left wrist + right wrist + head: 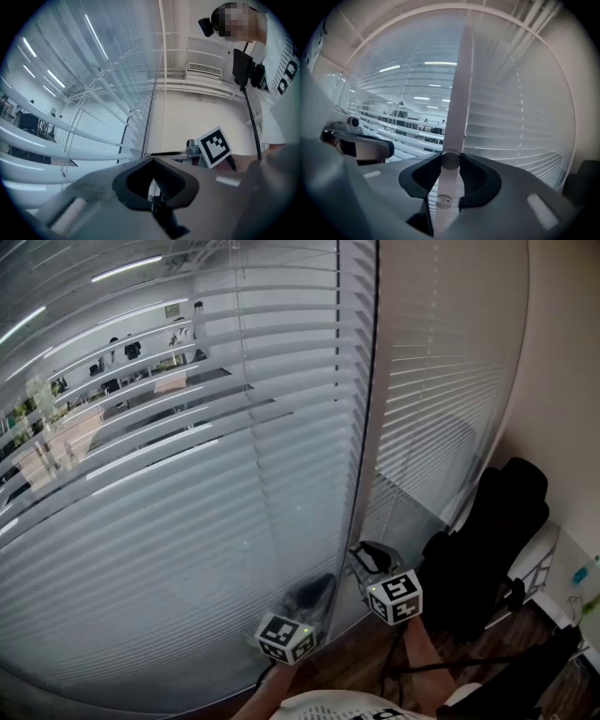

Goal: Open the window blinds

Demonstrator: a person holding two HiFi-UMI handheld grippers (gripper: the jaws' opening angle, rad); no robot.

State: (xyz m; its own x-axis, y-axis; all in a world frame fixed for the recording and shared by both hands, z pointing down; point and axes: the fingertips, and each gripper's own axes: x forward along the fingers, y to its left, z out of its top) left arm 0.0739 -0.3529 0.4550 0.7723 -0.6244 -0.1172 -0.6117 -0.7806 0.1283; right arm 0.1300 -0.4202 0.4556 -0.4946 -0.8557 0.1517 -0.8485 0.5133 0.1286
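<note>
White slatted blinds (187, 474) cover the wide window, their slats partly tilted so an office shows through. A second blind (441, 381) hangs to the right of the pale upright (361, 381). My right gripper (367, 557) (450, 161) is at the foot of that upright, shut on the pale tilt wand (457, 103), which runs up from between its pads. My left gripper (314, 596) (153, 190) sits lower left by the blind's bottom edge, with its jaws shut on a thin white cord (151, 187).
A black office chair (487, 549) stands close on the right, with a white unit (542, 559) beyond it. Dark wood floor (375, 657) lies below. The right gripper's marker cube (213, 146) and the person's shirt (281, 70) show in the left gripper view.
</note>
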